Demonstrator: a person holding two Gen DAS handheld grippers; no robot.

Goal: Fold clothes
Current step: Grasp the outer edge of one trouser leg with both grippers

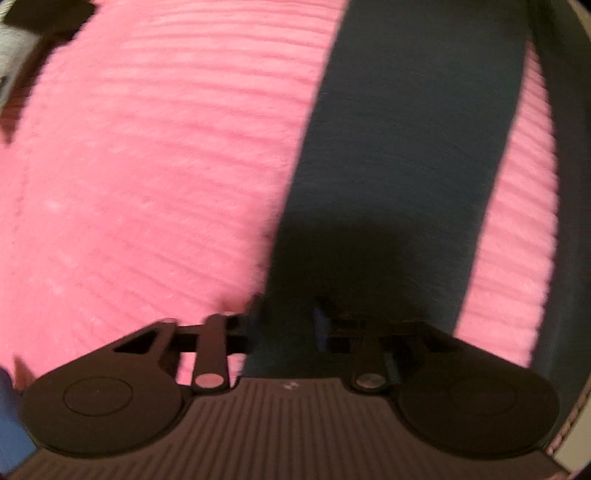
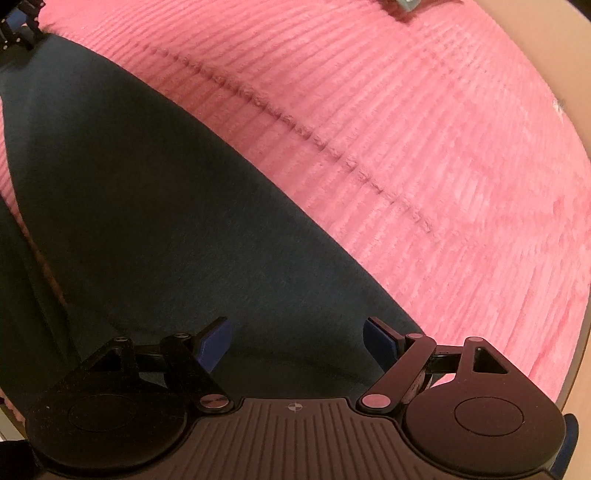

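Note:
A dark navy garment (image 1: pixel 406 166) lies flat on a pink ribbed cover (image 1: pixel 147 166). In the left wrist view it runs as a long strip from the gripper up to the top edge. My left gripper (image 1: pixel 286 317) hovers low over its near end, jaws a little apart with cloth showing between them; the view is blurred. In the right wrist view the garment (image 2: pixel 155 206) spreads wide at the left and centre. My right gripper (image 2: pixel 297 345) is open over its near edge, blue pads (image 2: pixel 216 343) wide apart and empty. The left gripper shows at the top left corner (image 2: pixel 16 29).
The pink ribbed cover (image 2: pixel 424 147) has a raised seam (image 2: pixel 314 136) running diagonally. A small grey object (image 2: pixel 406 5) sits at its far edge. A pale floor or wall (image 2: pixel 565 55) lies beyond the cover's right edge. A dark shape (image 1: pixel 48 18) is at the top left.

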